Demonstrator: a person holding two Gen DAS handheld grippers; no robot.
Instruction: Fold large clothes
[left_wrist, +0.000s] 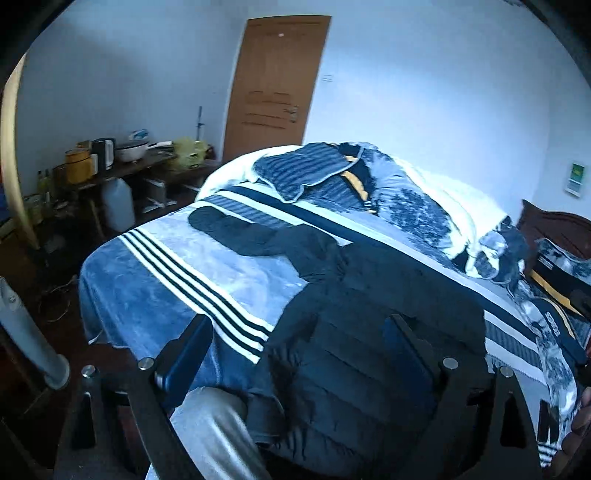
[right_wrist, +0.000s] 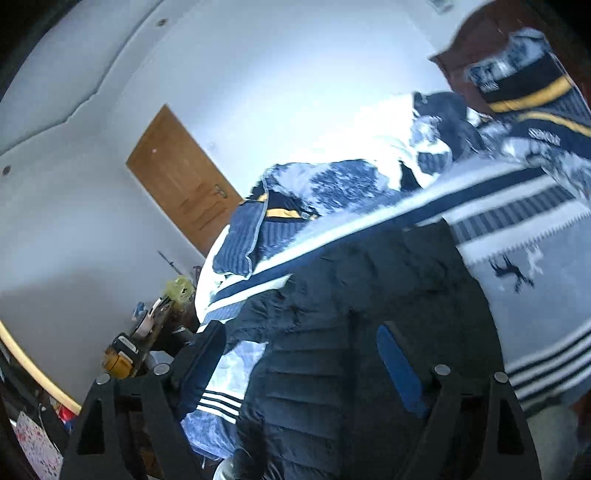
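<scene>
A dark quilted puffer jacket lies spread flat on the bed, one sleeve stretched out to the left. It also shows in the right wrist view. My left gripper is open and empty, hovering over the jacket's lower body near the bed's front edge. My right gripper is open and empty, tilted, above the jacket's hem. The jacket's bottom edge hangs over the front of the bed.
The bed has a blue-and-white striped blanket; rumpled bedding and a striped pillow lie at its far side. A cluttered side table and water jug stand at left. A wooden door is behind. A grey trouser leg is below.
</scene>
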